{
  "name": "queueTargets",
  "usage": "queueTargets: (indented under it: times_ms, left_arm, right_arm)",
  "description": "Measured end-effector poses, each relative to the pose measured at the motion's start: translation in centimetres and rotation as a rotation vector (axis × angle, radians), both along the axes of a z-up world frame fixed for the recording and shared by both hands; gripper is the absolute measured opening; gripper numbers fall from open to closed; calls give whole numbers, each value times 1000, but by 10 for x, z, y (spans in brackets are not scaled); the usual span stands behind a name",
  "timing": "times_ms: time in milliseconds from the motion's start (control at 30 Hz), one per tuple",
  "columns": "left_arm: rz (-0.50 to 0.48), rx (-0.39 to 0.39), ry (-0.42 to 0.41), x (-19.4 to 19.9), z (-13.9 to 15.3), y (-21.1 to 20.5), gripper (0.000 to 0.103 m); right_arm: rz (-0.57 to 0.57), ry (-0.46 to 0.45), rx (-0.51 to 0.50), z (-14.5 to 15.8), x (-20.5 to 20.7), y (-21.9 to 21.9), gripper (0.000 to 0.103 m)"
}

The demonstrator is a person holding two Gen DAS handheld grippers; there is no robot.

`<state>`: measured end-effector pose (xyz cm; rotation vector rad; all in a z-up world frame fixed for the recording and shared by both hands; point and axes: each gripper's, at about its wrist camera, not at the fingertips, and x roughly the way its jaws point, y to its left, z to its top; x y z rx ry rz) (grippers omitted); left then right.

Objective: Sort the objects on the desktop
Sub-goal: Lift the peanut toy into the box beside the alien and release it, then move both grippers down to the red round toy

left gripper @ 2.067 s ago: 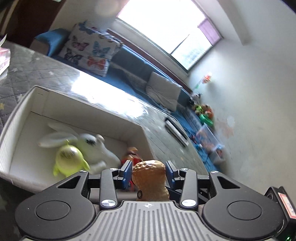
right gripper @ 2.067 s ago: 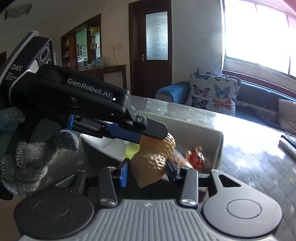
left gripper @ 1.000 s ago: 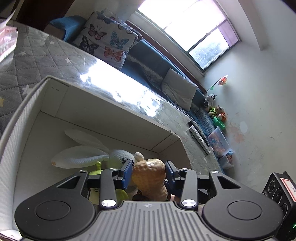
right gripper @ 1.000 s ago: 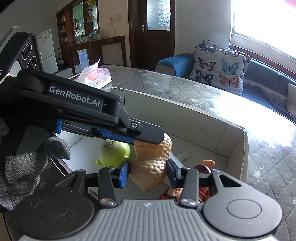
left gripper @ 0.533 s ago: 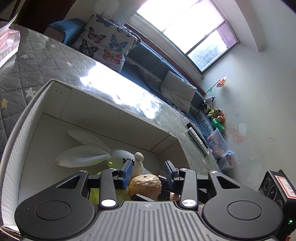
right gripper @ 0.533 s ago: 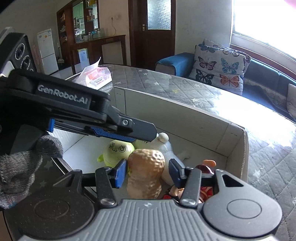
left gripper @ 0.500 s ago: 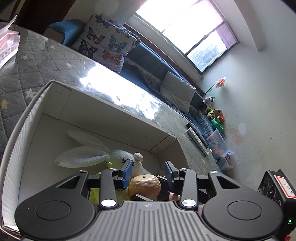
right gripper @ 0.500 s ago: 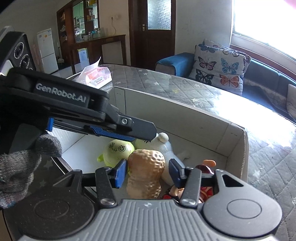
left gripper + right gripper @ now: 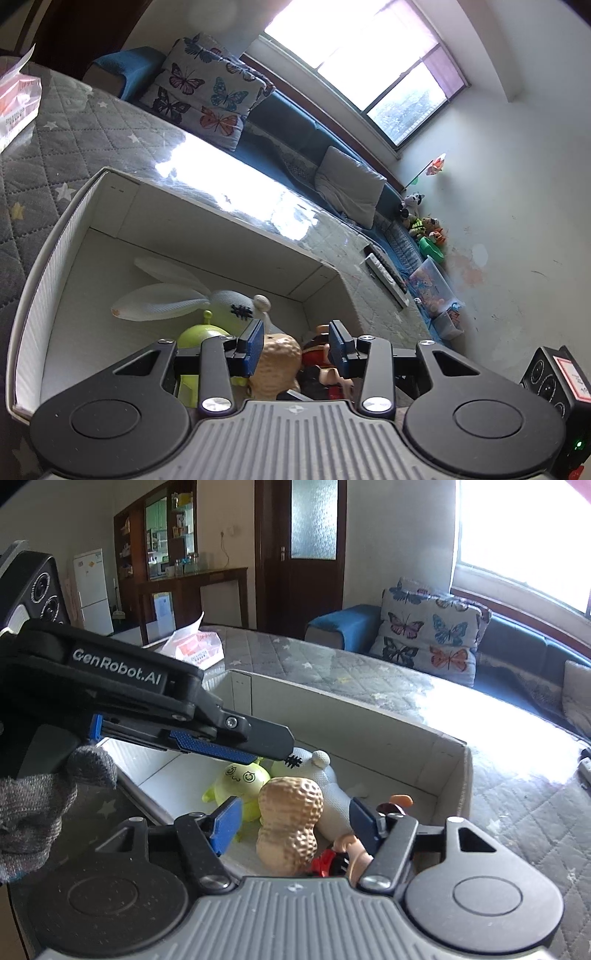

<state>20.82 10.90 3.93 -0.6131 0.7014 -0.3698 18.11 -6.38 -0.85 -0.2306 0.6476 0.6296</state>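
A tan peanut toy [image 9: 288, 821] lies inside the open cardboard box [image 9: 369, 720], among a white bunny plush [image 9: 166, 301], a green round toy [image 9: 242, 777] and a small red doll [image 9: 343, 856]. It also shows in the left wrist view [image 9: 277, 360]. My left gripper [image 9: 296, 345] is open above the peanut, which lies below its jaws. My right gripper [image 9: 295, 821] is open, with its jaws wide on either side of the peanut and clear of it. The left gripper's body crosses the right wrist view [image 9: 147, 709].
The box stands on a grey quilted table [image 9: 74, 140]. A pink and white packet [image 9: 195, 646] lies at the table's far end. A blue sofa with a butterfly cushion [image 9: 428, 638] is behind. A remote-like bar [image 9: 384, 277] lies beyond the box.
Both grippers carried the peanut over the box and opened. The peanut dropped from their jaws into the box beside the other toys. The right jaws have since spread wider.
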Motion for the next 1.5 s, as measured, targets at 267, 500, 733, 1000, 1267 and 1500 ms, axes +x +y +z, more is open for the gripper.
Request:
queueTargets:
  times_ms: [267,500,733,1000,1267,1500]
  left_arm:
    - [-30,4,-32,-24,10,-14,41]
    - [-62,19,-58,-48,14,-28,41]
    - [-91,20,-59,-69,10,-40,41]
    - [-127,26,-26,-79,-4,-55,41]
    - [-177,45,3,-81,-17,-78,41]
    - [-219,62,21,-81,-25,-95,41]
  right_arm:
    - [-9,-69,30,8,-37,-21,82]
    - [-34,-85,33,6,-69,-40,87]
    - [-52,-82,11,-9,-100,-56,87]
    - [-107,-66,19,-19,-121,-79,88]
    - [-173,-40,25,-31,-130,-100,88]
    - [-213,-10,37,-42,-131,-113,88]
